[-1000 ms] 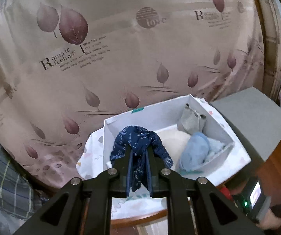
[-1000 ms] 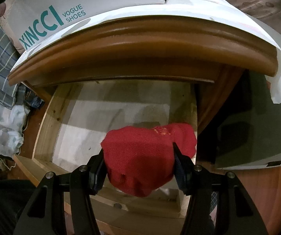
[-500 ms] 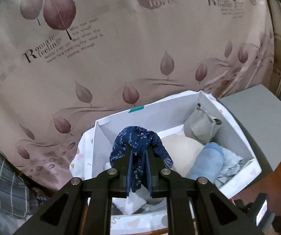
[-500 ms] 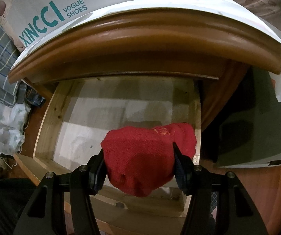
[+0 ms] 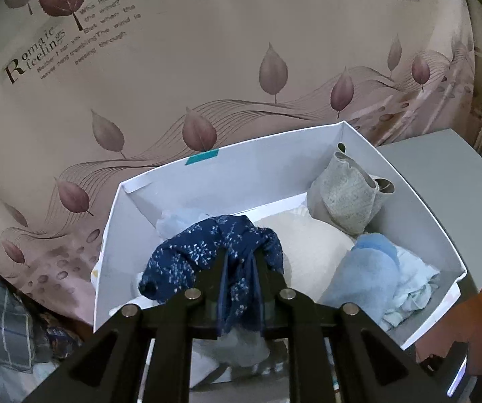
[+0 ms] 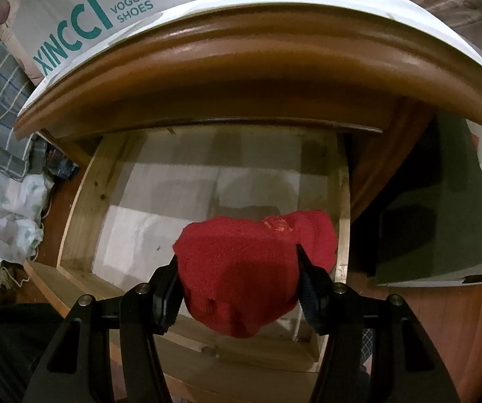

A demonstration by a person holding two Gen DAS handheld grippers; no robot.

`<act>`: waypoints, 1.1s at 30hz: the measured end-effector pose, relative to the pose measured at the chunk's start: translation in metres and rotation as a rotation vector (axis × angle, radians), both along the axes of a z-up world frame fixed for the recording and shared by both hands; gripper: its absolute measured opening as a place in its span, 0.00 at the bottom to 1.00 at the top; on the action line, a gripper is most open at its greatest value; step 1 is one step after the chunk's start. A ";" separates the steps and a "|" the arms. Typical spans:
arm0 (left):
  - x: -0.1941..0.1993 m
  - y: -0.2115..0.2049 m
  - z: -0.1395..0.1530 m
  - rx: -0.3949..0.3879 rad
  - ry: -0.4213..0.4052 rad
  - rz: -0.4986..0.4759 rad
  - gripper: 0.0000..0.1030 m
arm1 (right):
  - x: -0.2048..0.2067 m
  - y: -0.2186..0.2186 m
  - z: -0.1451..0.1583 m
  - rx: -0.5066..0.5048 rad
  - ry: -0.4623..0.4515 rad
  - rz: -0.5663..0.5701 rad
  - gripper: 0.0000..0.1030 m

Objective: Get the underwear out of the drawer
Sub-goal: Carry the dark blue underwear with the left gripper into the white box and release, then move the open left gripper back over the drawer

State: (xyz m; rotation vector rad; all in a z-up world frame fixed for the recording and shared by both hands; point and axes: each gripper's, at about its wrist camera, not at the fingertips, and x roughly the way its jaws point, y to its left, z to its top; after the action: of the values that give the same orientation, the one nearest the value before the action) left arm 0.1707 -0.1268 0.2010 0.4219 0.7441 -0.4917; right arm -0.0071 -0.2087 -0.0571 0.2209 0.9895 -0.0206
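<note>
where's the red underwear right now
In the right wrist view the red underwear sits low and centre, clamped in the right gripper over the near right part of the open wooden drawer, below the dresser top's rounded edge.

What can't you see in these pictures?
- Left wrist view: the bottom of the white box, covered by clothes, and what lies under the blue cloth that the left gripper holds as its jaws are opening.
- Right wrist view: the drawer's near right corner, behind the red cloth in the right gripper.
</note>
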 end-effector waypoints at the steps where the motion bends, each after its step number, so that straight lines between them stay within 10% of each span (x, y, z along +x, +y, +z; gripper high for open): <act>1: -0.001 -0.001 -0.001 0.005 -0.004 0.000 0.15 | 0.000 0.000 0.000 0.000 0.000 0.000 0.54; 12: -0.009 0.007 0.015 -0.015 -0.033 0.058 0.54 | 0.002 0.000 0.001 -0.005 0.005 0.003 0.54; 24: -0.071 0.044 0.041 -0.068 -0.128 0.095 0.57 | 0.004 0.003 -0.001 -0.024 0.012 0.009 0.54; 33: -0.121 0.084 -0.030 -0.046 -0.034 0.137 0.58 | 0.006 0.008 -0.005 -0.046 0.022 0.011 0.54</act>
State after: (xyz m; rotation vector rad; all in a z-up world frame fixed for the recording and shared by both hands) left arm 0.0497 -0.0431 0.1708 0.3330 0.7219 -0.3712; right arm -0.0016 -0.2010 -0.0626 0.1735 1.0113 -0.0358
